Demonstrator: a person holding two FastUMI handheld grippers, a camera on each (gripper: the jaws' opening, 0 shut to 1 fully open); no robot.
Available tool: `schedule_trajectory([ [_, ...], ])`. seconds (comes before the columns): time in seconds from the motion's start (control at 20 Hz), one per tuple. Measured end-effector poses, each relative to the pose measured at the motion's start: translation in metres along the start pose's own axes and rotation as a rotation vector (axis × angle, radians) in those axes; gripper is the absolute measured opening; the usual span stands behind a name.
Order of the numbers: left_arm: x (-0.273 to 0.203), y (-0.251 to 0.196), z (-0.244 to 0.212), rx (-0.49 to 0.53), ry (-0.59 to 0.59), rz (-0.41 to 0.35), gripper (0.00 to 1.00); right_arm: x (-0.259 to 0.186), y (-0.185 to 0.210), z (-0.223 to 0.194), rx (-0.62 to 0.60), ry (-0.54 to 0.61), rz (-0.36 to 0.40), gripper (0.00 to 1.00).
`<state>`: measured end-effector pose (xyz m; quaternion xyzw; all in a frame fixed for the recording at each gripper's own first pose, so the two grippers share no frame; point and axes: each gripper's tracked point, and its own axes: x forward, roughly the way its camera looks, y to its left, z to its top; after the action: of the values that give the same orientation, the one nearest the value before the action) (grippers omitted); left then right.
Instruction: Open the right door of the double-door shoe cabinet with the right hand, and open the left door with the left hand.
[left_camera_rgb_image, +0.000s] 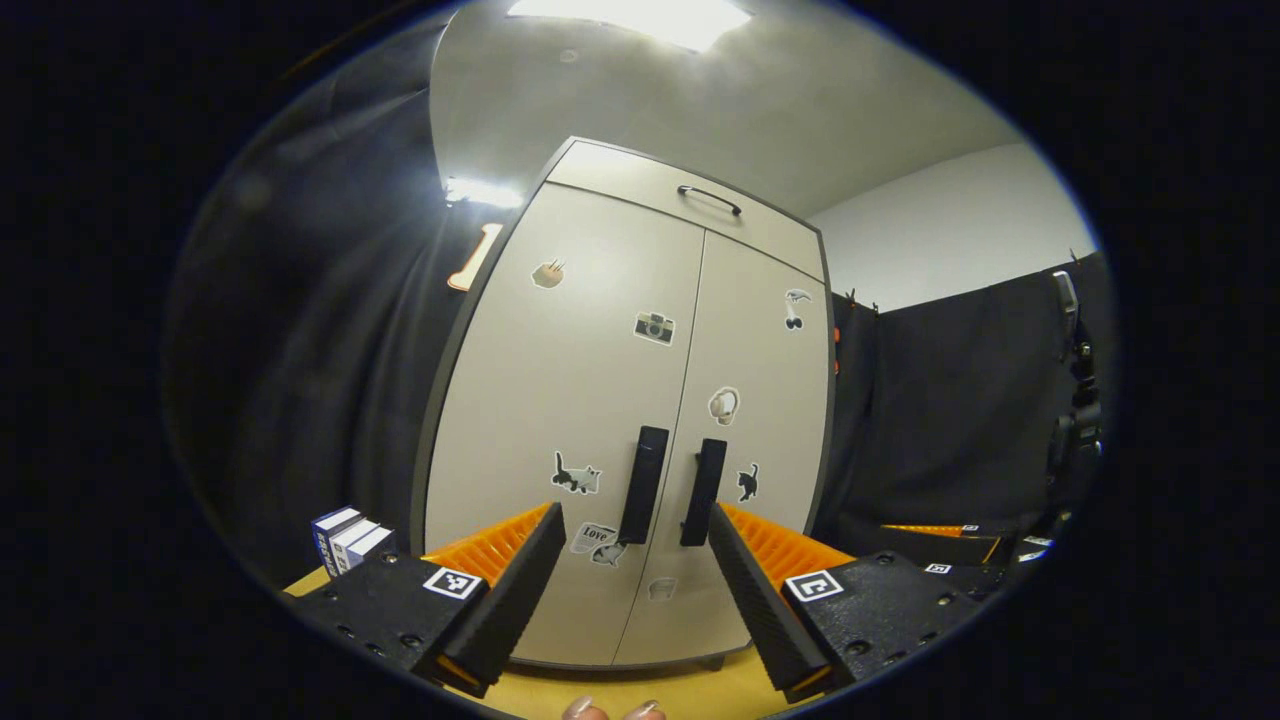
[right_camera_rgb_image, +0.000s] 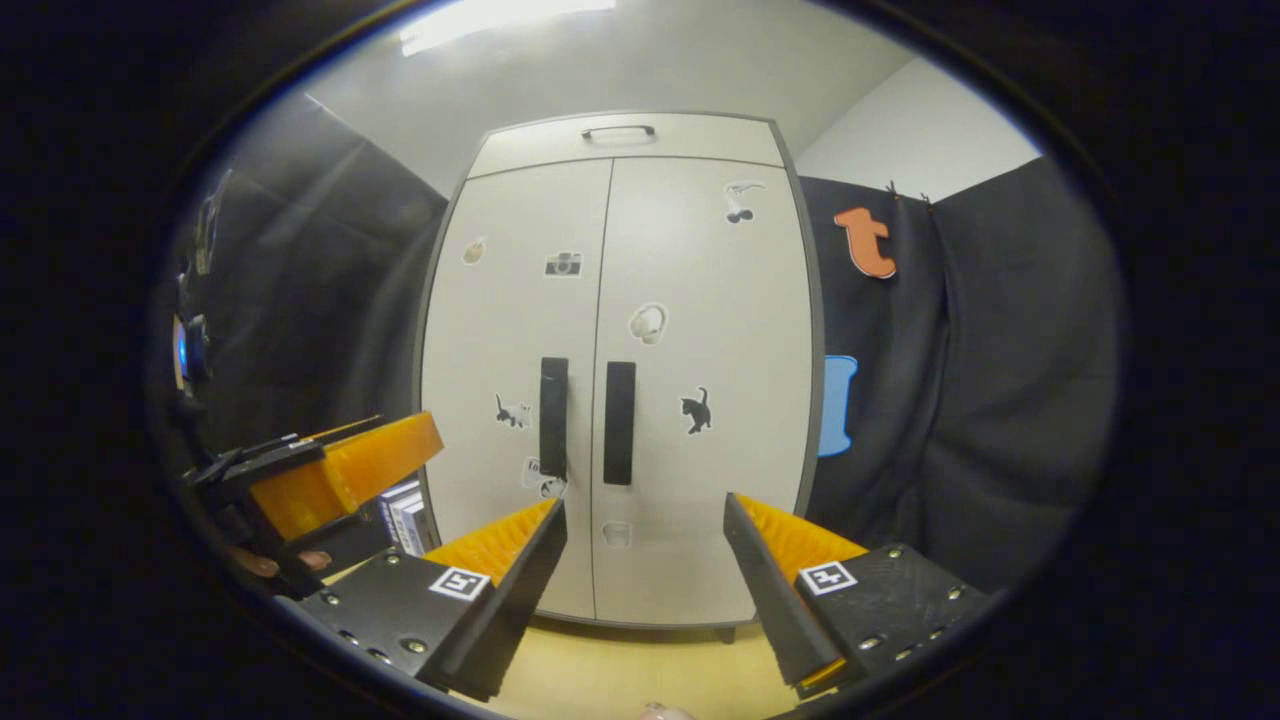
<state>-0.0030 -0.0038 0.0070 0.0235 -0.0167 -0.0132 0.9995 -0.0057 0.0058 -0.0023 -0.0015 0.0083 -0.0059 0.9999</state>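
Note:
A pale double-door shoe cabinet (left_camera_rgb_image: 600, 380) (right_camera_rgb_image: 640, 300) stands upright with both doors closed and small stickers on them. Two dark vertical handles sit side by side at the centre seam: the left door handle (left_camera_rgb_image: 643, 484) (right_camera_rgb_image: 553, 416) and the right door handle (left_camera_rgb_image: 704, 491) (right_camera_rgb_image: 619, 422). My left gripper (left_camera_rgb_image: 636, 535) is open, held in front of the two handles, short of them, with nothing between its fingers. My right gripper (right_camera_rgb_image: 645, 528) is also open and empty, below the handles and back from the cabinet. The left gripper (right_camera_rgb_image: 330, 470) also appears at the left of the right gripper view.
The cabinet rests on a light wooden surface (left_camera_rgb_image: 640, 695) (right_camera_rgb_image: 620, 670). A few small white-and-blue boxes (left_camera_rgb_image: 348, 540) (right_camera_rgb_image: 402, 515) stand beside the cabinet's left foot. Black cloth walls close in on both sides. A drawer with a slim handle (left_camera_rgb_image: 710, 198) tops the cabinet.

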Motion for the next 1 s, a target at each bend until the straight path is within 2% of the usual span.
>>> schedule_trajectory([
  [0.15, -0.001, 0.0, 0.007, -0.019, -0.026, -0.004, 0.95, -0.001, 0.004, 0.001, 0.021, 0.002, 0.022, 0.97],
  [0.4, -0.001, 0.003, -0.001, -0.024, 0.001, 0.001, 0.95, 0.002, 0.007, -0.002, 0.013, 0.01, 0.027, 0.94],
  [0.45, 0.0, 0.004, -0.003, -0.029, 0.006, -0.002, 0.91, 0.003, 0.008, -0.002, 0.013, 0.013, 0.028, 0.94],
  [0.5, 0.0, 0.005, -0.002, -0.029, 0.009, -0.001, 0.95, 0.004, 0.008, -0.003, 0.014, 0.015, 0.025, 0.94],
  [0.55, 0.0, 0.007, -0.002, -0.025, 0.01, 0.0, 0.91, 0.005, 0.008, -0.003, 0.015, 0.016, 0.022, 0.94],
  [0.6, 0.0, 0.008, -0.003, -0.02, 0.012, -0.003, 0.95, 0.006, 0.008, -0.002, 0.016, 0.015, 0.018, 0.94],
  [1.0, 0.001, 0.012, -0.009, -0.005, 0.054, -0.065, 0.95, 0.03, 0.016, 0.002, 0.031, 0.001, -0.017, 0.94],
])
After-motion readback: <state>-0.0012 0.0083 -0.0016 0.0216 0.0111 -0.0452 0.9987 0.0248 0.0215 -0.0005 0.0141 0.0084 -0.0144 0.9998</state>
